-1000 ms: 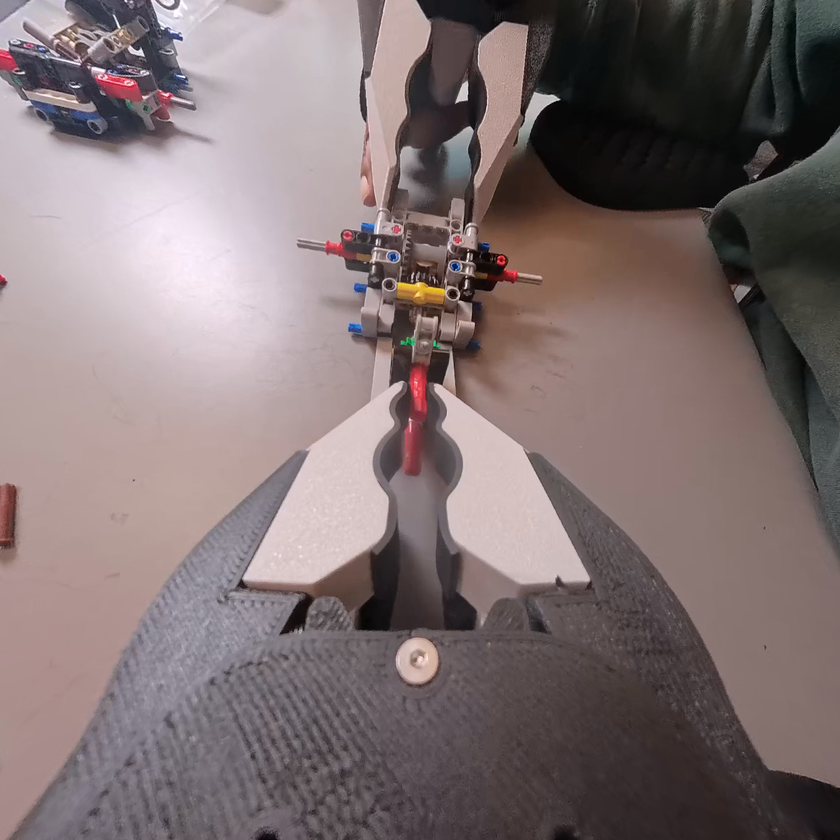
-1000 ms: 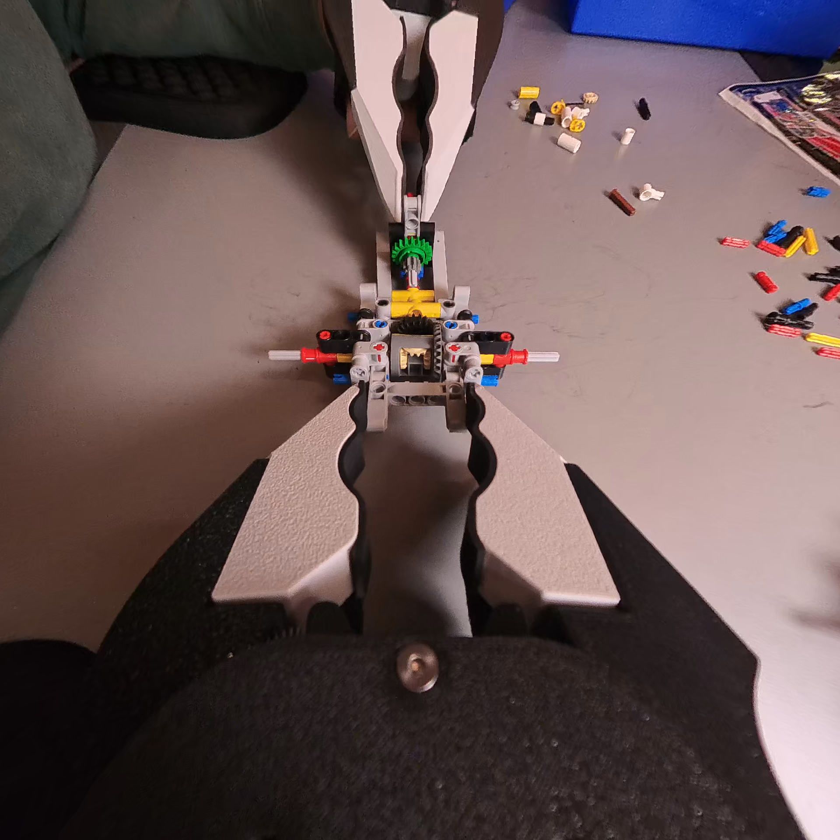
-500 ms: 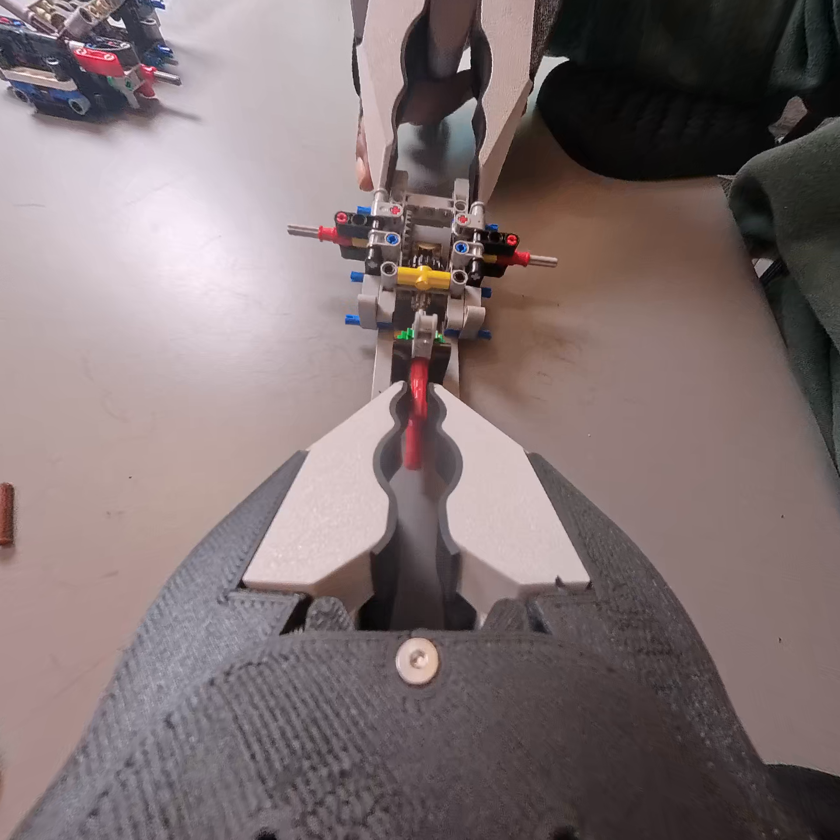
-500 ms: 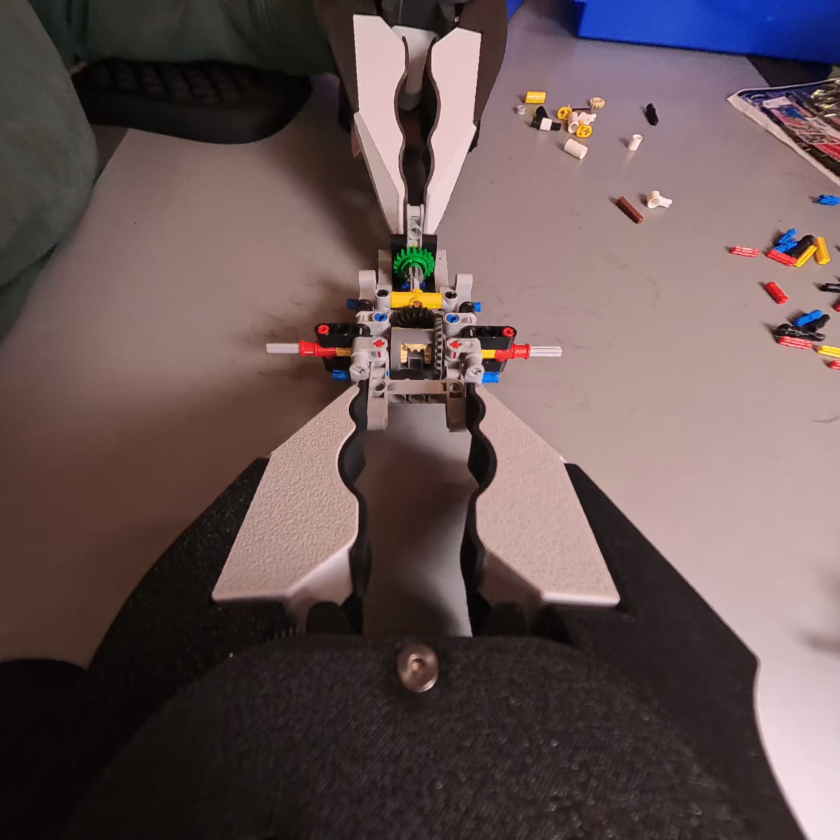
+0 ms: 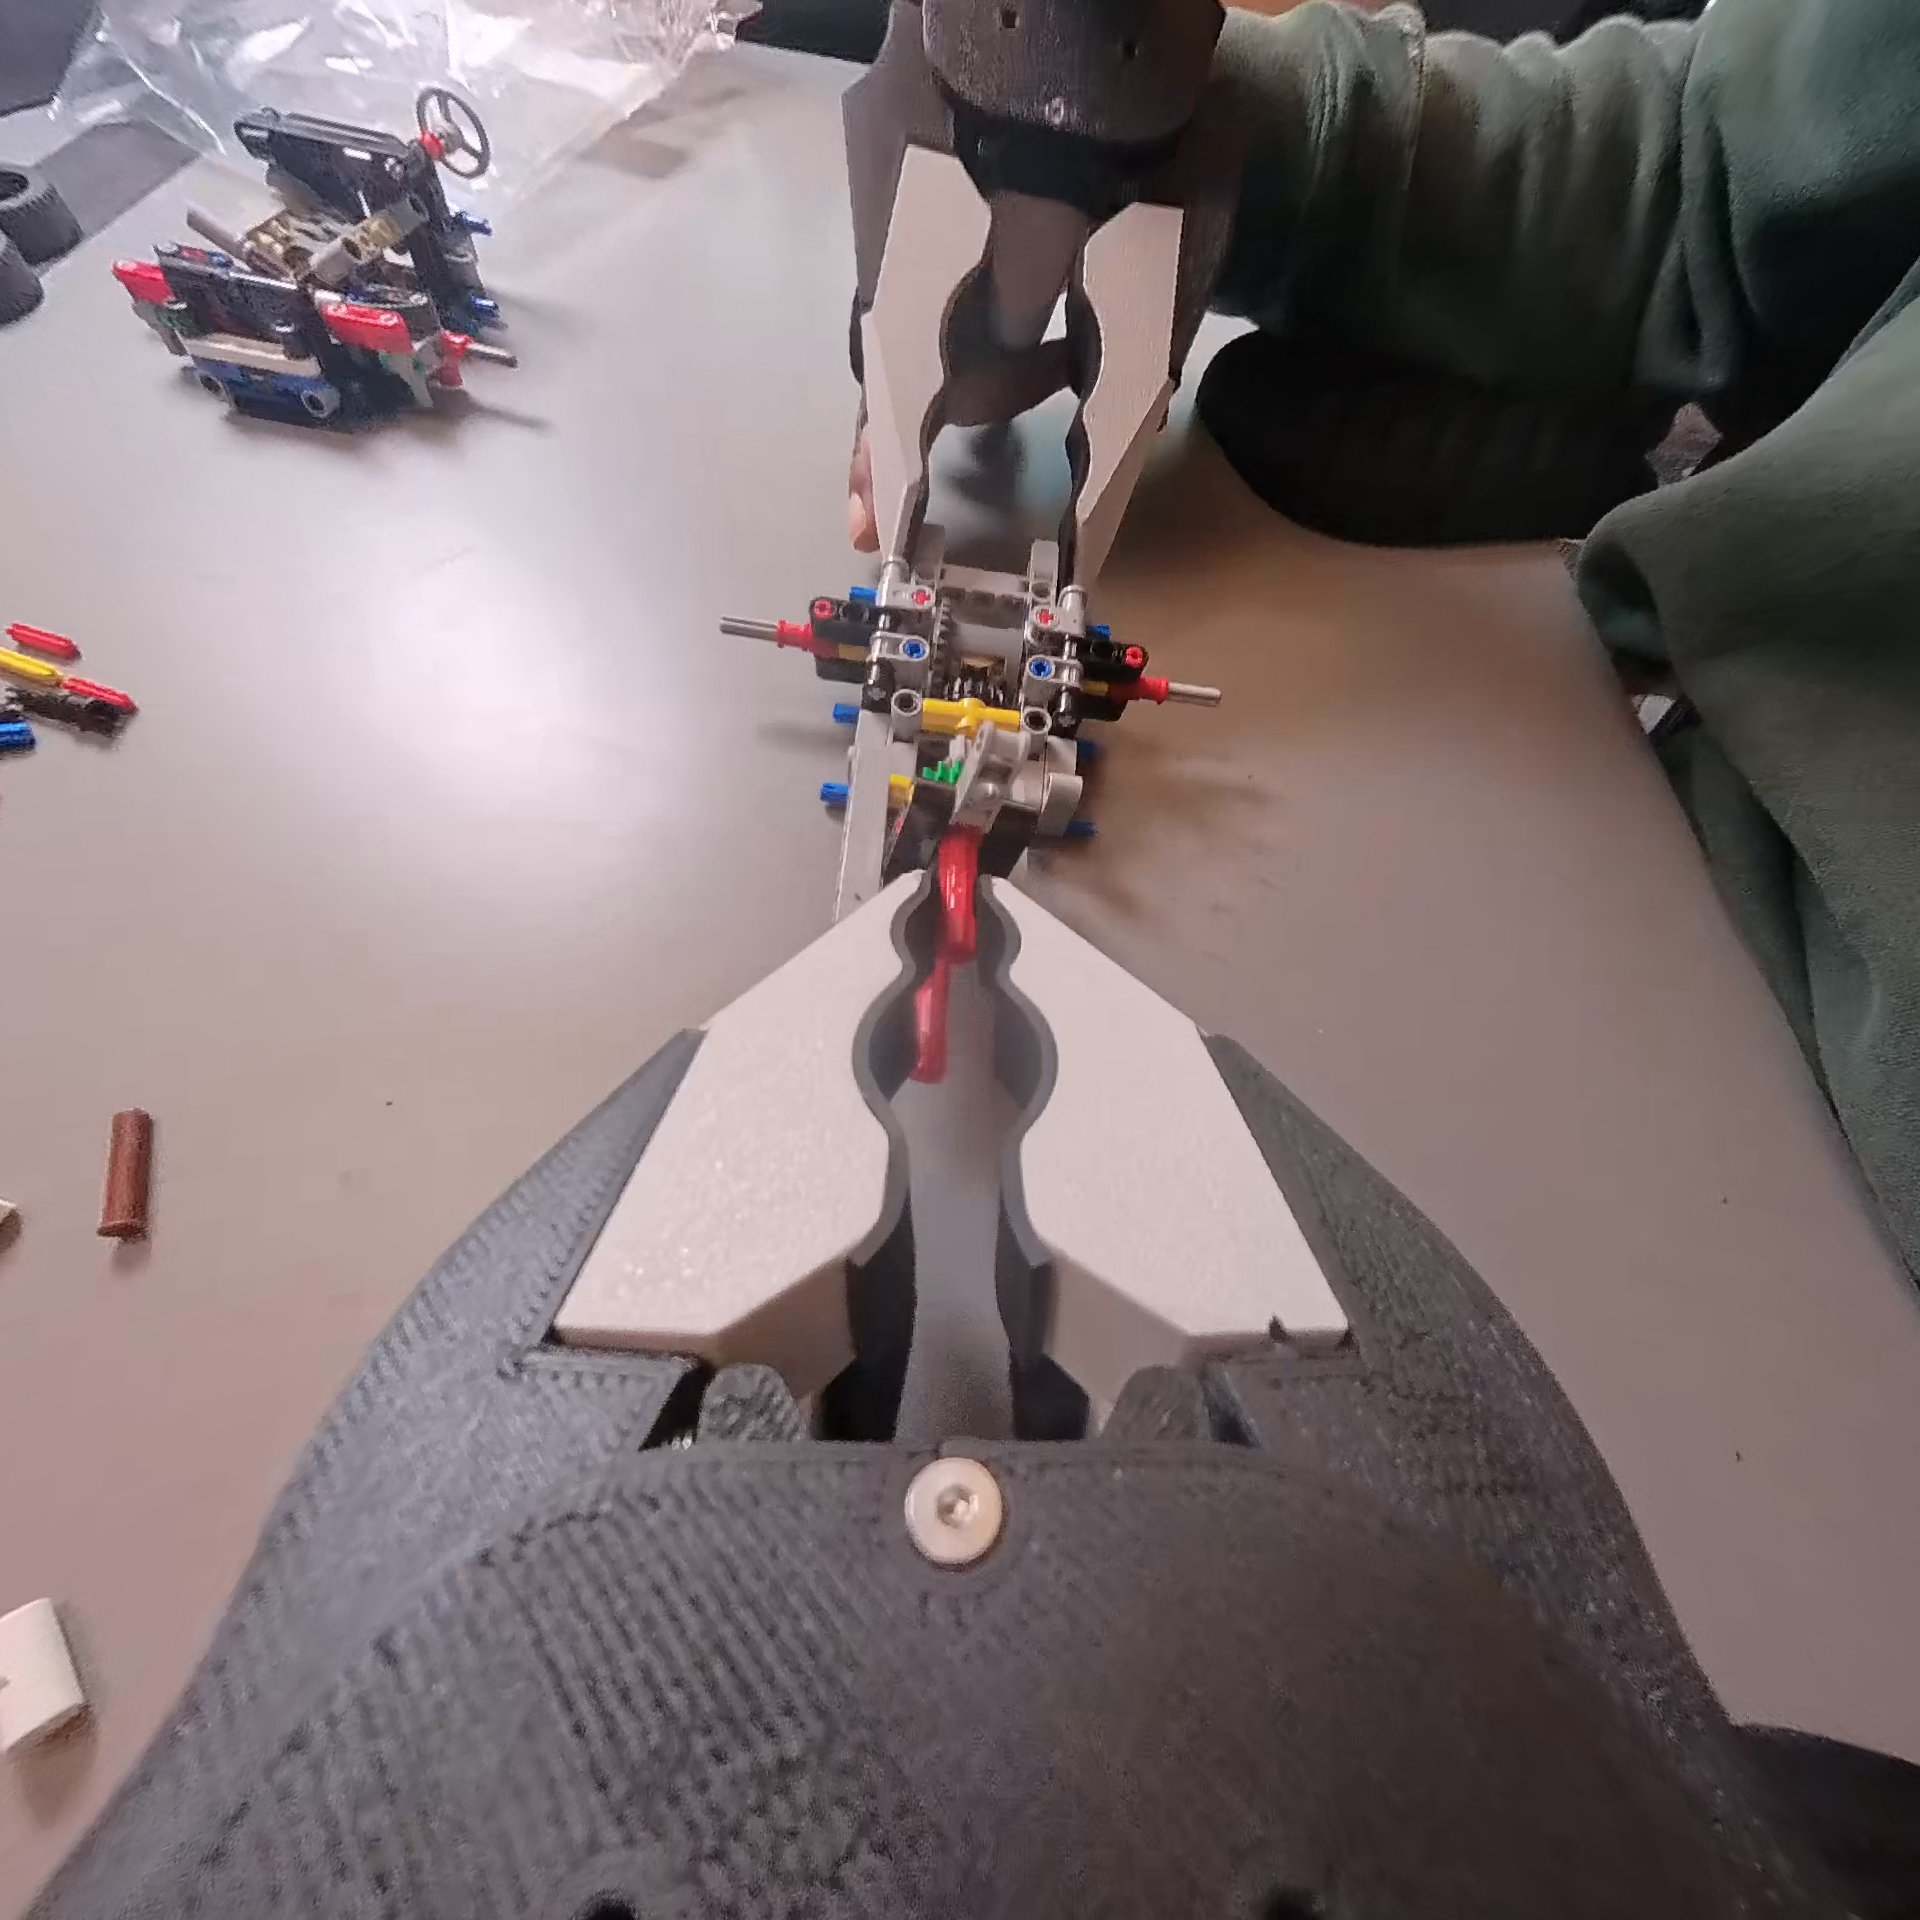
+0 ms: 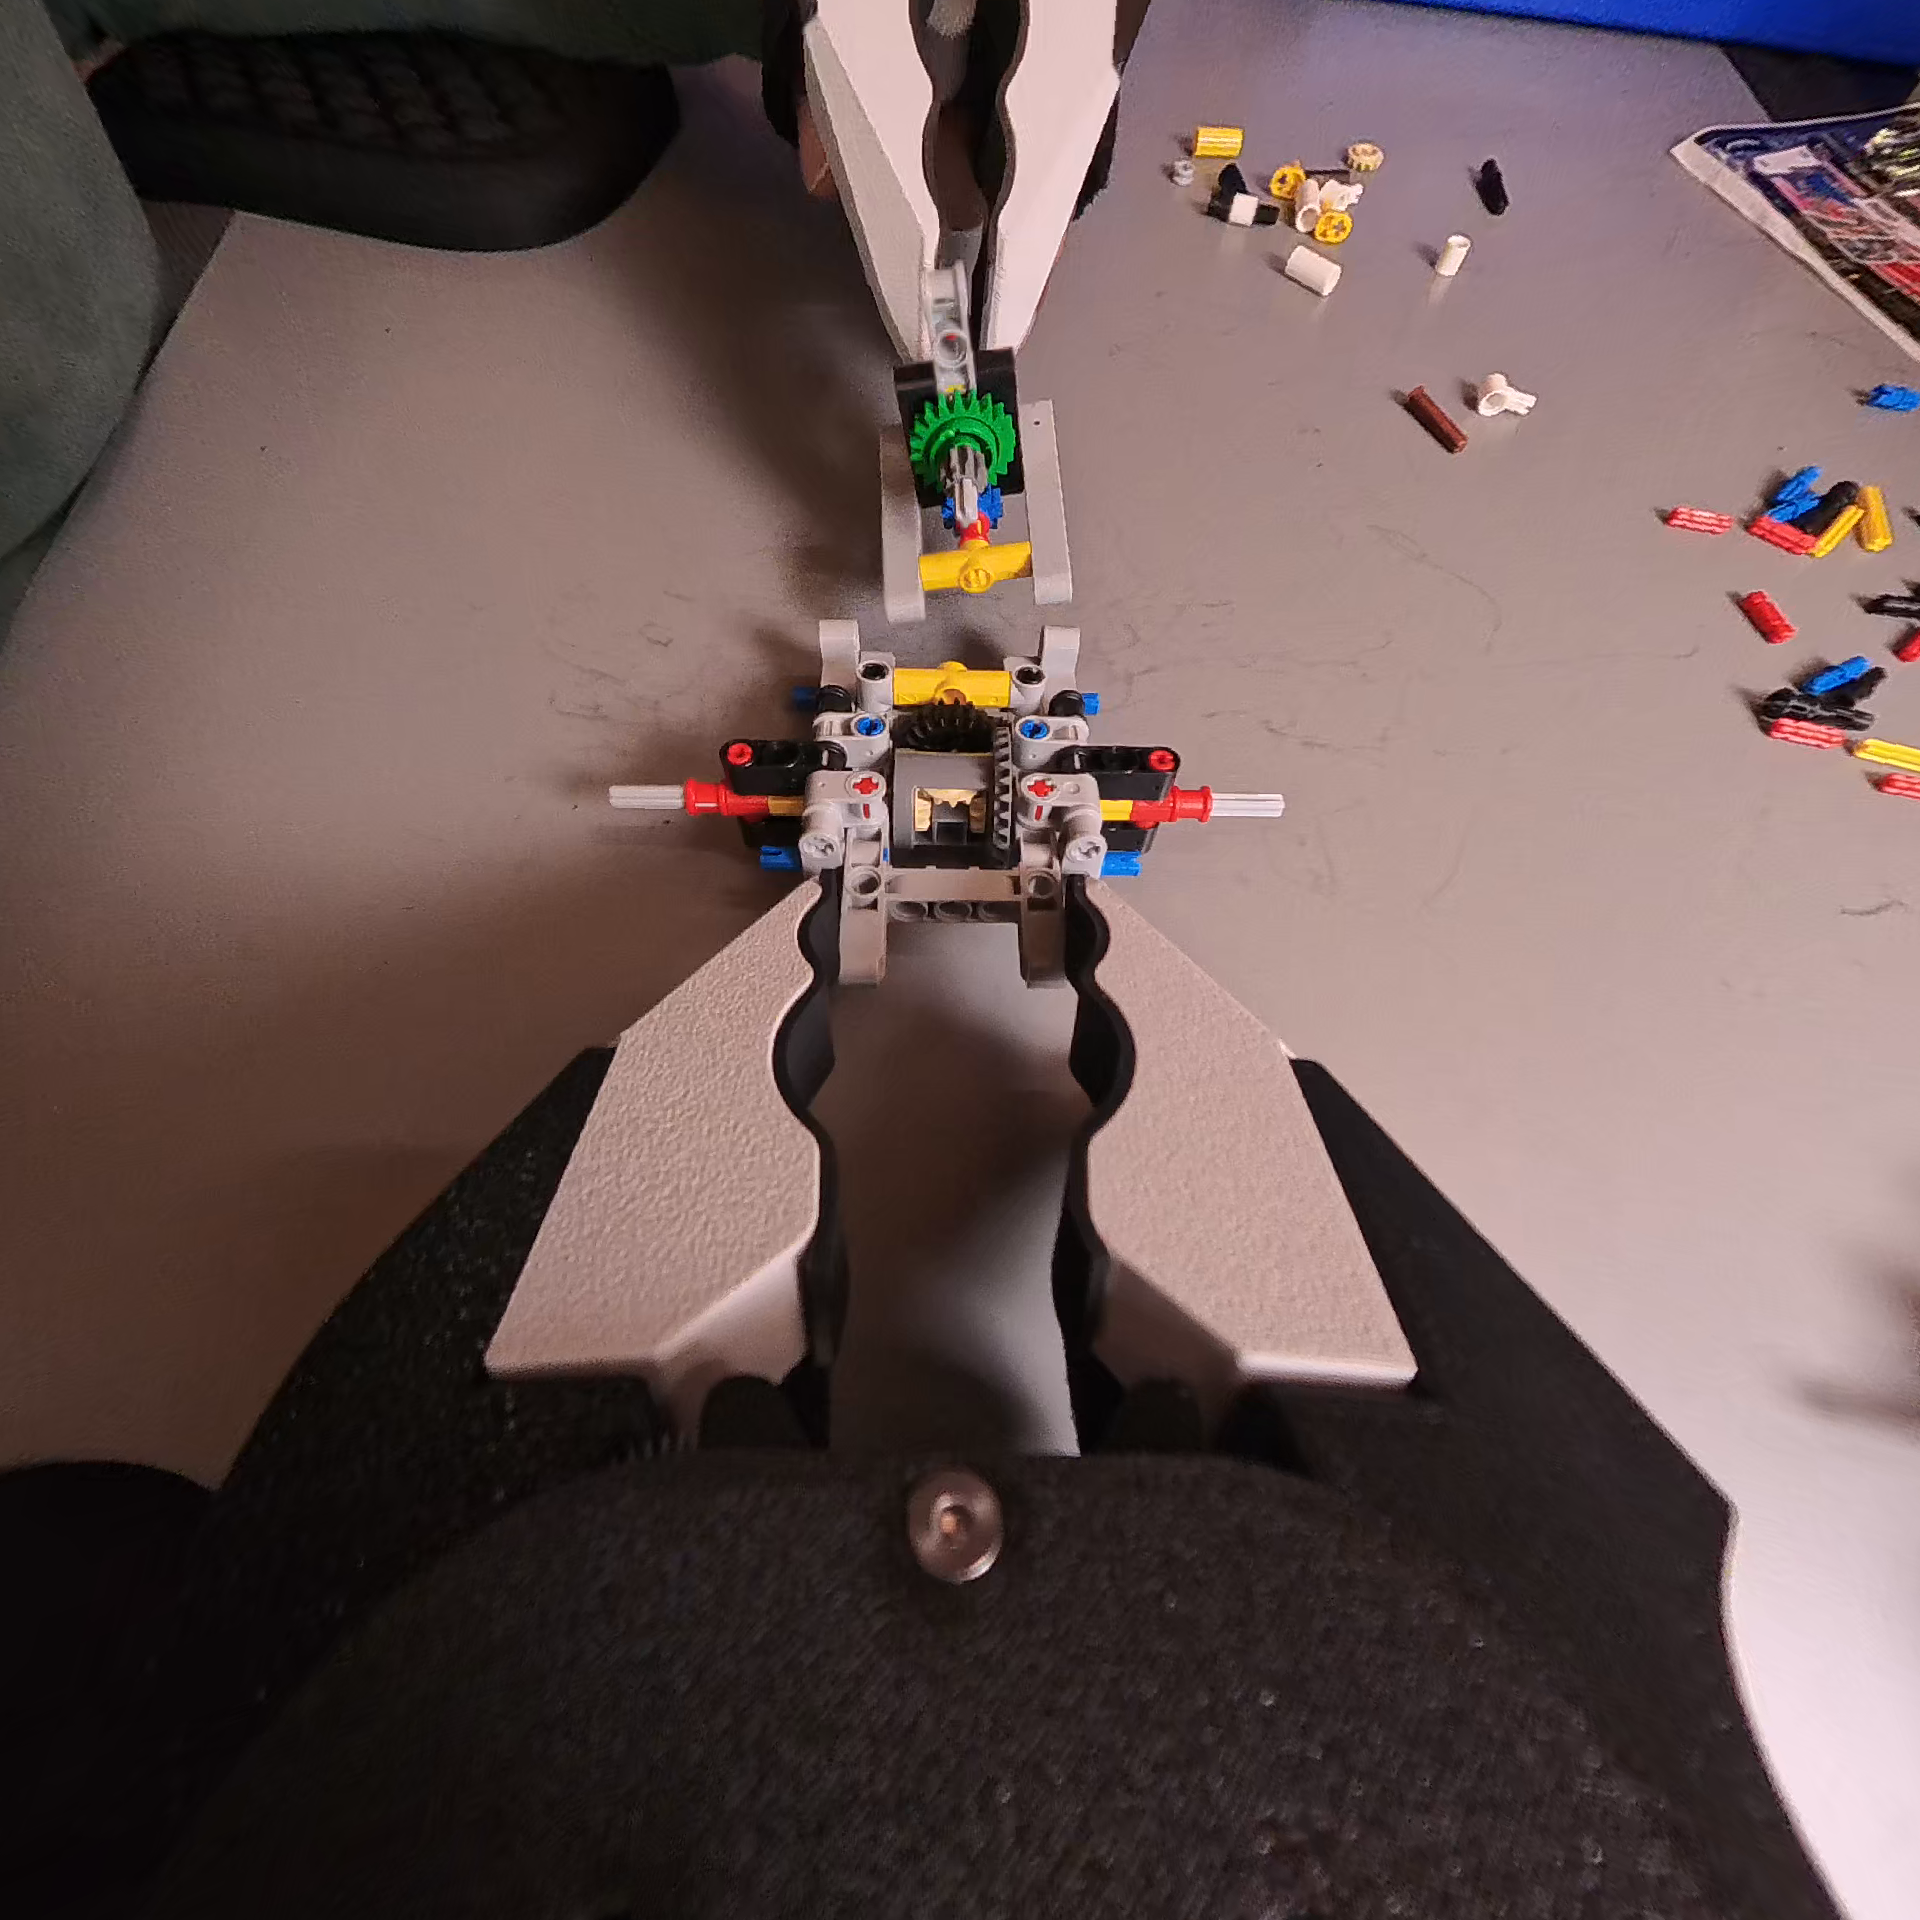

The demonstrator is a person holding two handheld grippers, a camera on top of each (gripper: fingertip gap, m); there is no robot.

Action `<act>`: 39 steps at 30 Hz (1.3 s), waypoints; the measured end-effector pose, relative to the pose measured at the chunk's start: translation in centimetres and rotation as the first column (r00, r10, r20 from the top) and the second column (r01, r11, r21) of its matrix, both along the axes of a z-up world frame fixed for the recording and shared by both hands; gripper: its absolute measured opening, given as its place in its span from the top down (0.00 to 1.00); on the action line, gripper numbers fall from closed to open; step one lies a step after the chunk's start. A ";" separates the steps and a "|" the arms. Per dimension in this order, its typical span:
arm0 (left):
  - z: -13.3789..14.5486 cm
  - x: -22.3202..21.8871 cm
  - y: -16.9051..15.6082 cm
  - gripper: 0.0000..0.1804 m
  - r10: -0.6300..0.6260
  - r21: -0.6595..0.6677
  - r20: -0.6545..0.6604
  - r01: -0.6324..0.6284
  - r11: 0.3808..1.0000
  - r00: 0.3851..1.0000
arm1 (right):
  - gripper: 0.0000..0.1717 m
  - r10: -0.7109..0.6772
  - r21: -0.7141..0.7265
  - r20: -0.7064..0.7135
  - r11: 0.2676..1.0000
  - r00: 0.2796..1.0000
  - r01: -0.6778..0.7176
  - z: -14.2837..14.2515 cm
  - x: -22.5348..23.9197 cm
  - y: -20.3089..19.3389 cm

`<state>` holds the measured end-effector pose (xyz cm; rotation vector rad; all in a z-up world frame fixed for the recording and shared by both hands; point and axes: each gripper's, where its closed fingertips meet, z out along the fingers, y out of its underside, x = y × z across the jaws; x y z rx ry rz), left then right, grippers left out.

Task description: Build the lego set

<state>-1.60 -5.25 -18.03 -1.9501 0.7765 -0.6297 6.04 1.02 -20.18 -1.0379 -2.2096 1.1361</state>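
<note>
My left gripper point(image 5: 956, 896) is shut on a red rod point(image 5: 948, 966) that sticks out of a small gear unit. The unit has a green gear point(image 6: 961, 434), a yellow connector point(image 6: 974, 568) and two grey beams. In the right wrist view the left gripper point(image 6: 956, 327) holds this unit tilted, a short gap away from the axle block. My right gripper point(image 6: 956, 940) is shut on the grey frame of the axle block point(image 6: 951, 795), which has a dark gear, red and yellow axles and rests on the grey table point(image 6: 416, 623). The right gripper also shows in the left wrist view point(image 5: 987, 520).
A partly built toy vehicle point(image 5: 322, 301) stands at the far left. Loose small pieces point(image 6: 1818, 520) and a booklet point(image 6: 1829, 208) lie to the right. A brown pin point(image 5: 127, 1174) lies on the left. A person's green sleeve point(image 5: 1558, 208) is beside the right gripper. The gap from one gripper's tips to the other's is roughly 11 centimeters.
The gear unit in my left gripper has come away from the axle block and tilted; a gap now shows between them. Both grasps have stayed shut.
</note>
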 end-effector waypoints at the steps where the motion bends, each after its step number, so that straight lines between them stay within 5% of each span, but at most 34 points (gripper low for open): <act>1: 0.0 0.1 0.0 0.97 -0.006 0.003 0.005 0.006 1.000 1.000 | 0.76 0.003 0.002 0.001 1.000 1.000 -0.003 -0.1 0.0 -0.1; 11: -1.0 1.1 0.0 0.97 -0.022 -0.052 0.001 0.022 0.998 1.000 | 0.76 0.023 0.024 0.019 0.999 1.000 -0.024 -0.7 0.1 -0.6; 22: -0.9 0.9 -0.8 0.97 -0.002 -0.214 0.148 0.034 0.976 0.989 | 0.75 0.017 0.076 0.024 0.997 1.000 -0.019 -0.9 0.1 -0.4; 39: -2.4 0.4 -0.7 0.97 0.007 -0.203 0.035 0.000 0.979 0.999 | 0.61 0.006 0.104 0.091 0.994 0.996 -0.015 -1.3 0.7 -0.6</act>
